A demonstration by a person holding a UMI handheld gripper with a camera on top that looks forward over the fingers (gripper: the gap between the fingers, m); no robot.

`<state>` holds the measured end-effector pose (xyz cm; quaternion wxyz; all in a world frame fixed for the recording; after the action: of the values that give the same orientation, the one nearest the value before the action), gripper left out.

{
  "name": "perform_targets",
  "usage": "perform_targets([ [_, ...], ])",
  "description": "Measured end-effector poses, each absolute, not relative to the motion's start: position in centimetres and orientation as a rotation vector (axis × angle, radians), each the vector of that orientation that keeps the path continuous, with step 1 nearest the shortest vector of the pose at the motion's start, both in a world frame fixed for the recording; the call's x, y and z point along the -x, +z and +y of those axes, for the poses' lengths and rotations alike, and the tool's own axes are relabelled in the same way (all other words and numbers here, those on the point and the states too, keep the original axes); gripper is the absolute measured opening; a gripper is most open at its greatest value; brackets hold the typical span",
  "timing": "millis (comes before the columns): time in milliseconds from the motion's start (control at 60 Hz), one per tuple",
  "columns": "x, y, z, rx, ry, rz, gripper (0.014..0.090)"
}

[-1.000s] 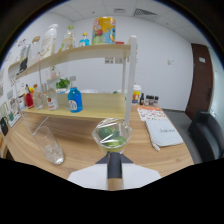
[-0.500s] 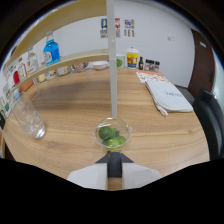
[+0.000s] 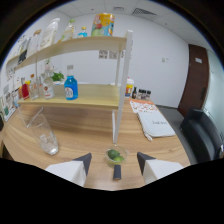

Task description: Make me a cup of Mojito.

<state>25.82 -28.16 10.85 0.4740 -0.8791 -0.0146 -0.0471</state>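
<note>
Bowl [image 3: 115, 155] of small clear make, holding green pieces that look like lime or mint, sits on the wooden tabletop [image 3: 90, 137] between the two fingers of the claw [image 3: 114, 161], with a clear gap at either side. Claw stands apart; neither finger touches the bowl. A dark part of the rig runs under the bowl's near edge; contact there cannot be determined.

To the left of the fingers, well apart from the bowl, stands a clear drinking glass [image 3: 43, 134], tilted in this view, with what appears to be ice in its bottom.

Just beyond the bowl rises the white upright post [image 3: 121, 90] of a two-tier wooden shelf [image 3: 85, 95]. The lower tier carries a blue bottle [image 3: 70, 88], several smaller bottles and a green plant; the upper tier carries boxes and containers. Right of the post, on the tabletop, lies a white printed booklet [image 3: 154, 121], with small jars behind it near the wall. A dark chair [image 3: 202, 135] stands at the right, and a brown door [image 3: 194, 75] behind it.
</note>
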Motion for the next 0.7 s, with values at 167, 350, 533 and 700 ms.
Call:
perform_targets([
  [167,-19.4,17.0,-29.2,2.024,-0.060,-0.020,0.0851],
  [350,-11.8,17.6,-30.5,2.008,0.002,-0.007,0.0858],
  [533,-5.5,15.7,-31.1,2.049,0.064,-0.026,0.0860],
  [700,-3.1,18.7,-27.3,1.996,0.061,-0.045,0.0864],
])
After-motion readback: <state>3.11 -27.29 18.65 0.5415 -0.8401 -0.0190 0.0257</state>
